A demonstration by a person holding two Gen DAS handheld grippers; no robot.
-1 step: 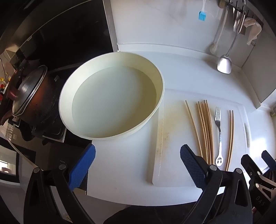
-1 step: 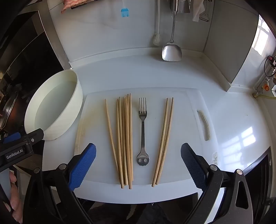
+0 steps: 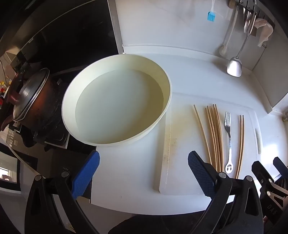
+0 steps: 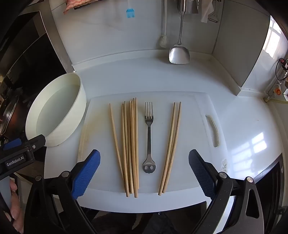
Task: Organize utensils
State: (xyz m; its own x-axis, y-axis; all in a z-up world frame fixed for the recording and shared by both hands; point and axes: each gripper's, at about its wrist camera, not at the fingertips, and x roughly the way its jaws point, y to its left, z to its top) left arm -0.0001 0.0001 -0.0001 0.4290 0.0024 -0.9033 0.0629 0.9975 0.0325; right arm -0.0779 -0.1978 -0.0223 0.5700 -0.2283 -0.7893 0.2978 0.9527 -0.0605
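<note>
On a white cutting board lie a bundle of several wooden chopsticks, a single chopstick to its left, a steel fork and a pair of chopsticks. My right gripper hovers open above the near ends of these, holding nothing. A round cream basin stands left of the board, with no utensil inside. My left gripper is open and holds nothing above the counter in front of the basin. The fork and chopsticks lie to its right.
A dark lidded pot sits on the stove left of the basin. A metal spatula, a blue brush and a cloth hang on the back wall. The counter's front edge is just below both grippers. A person's hand shows at the lower left.
</note>
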